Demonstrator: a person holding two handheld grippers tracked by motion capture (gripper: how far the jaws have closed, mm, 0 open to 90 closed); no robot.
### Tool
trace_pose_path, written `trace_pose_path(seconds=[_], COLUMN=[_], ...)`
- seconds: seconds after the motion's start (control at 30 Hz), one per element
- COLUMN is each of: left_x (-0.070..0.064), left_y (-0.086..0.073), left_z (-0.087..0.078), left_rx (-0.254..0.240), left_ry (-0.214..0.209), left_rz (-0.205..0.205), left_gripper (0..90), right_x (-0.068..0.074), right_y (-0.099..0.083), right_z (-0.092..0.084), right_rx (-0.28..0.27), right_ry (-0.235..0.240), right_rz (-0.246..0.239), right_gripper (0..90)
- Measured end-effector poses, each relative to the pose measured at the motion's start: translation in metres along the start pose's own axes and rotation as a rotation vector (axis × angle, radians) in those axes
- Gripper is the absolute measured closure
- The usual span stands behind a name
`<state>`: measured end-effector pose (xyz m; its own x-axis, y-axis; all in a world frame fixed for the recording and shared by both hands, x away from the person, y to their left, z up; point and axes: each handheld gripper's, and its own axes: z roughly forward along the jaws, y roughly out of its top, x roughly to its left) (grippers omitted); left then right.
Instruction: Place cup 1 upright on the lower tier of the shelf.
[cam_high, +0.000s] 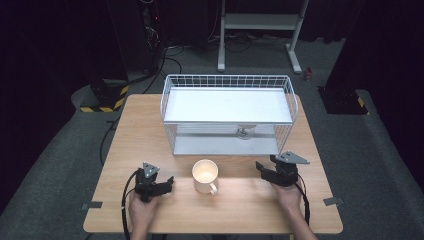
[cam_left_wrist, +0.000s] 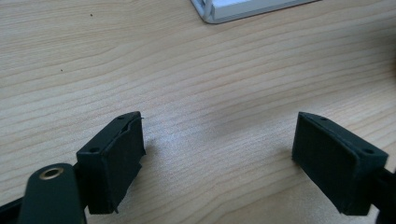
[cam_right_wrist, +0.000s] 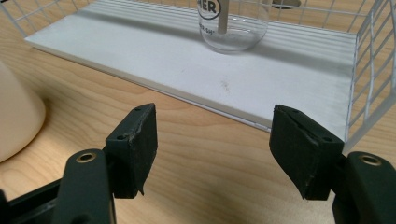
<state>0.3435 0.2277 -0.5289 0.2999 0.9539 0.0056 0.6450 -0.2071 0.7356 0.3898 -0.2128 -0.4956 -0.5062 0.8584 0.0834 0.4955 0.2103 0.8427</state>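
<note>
From the high view, a cream mug (cam_high: 205, 175) stands on the wooden table (cam_high: 150, 125), between the two grippers. It looks empty, though the glare inside makes that hard to tell. Behind it is a white wire rack (cam_high: 228, 114) with two shelves, and a glass (cam_high: 245, 132) sits on the lower shelf. The left gripper (cam_high: 167, 185) and the right gripper (cam_high: 261, 167) each point toward the mug, close to it but apart.

In the left gripper view, the jaws stand wide with bare table between them, and a rack corner (cam_left_wrist: 219, 13) shows at the top.

In the right gripper view, the jaws are apart and hold nothing. The mug (cam_right_wrist: 16, 116) is at the left edge, and the glass (cam_right_wrist: 232, 25) stands on the rack shelf ahead.
</note>
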Motion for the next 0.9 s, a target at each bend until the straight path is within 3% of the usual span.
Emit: trace_pose_path(seconds=[0.37, 0.9], left_x=[0.0, 0.0], left_y=[0.0, 0.0], left_z=[0.0, 0.0], left_rx=[0.0, 0.0], left_ry=[0.001, 0.001], left_rz=[-0.001, -0.001], left_gripper=[16.8, 16.8], right_x=[0.002, -0.008], right_y=[-0.015, -0.038], right_z=[-0.015, -0.029], right_rx=[-0.006, 0.019], right_ry=[0.005, -0.052], right_rz=[-0.014, -0.038], right_gripper=[32.4, 32.1])
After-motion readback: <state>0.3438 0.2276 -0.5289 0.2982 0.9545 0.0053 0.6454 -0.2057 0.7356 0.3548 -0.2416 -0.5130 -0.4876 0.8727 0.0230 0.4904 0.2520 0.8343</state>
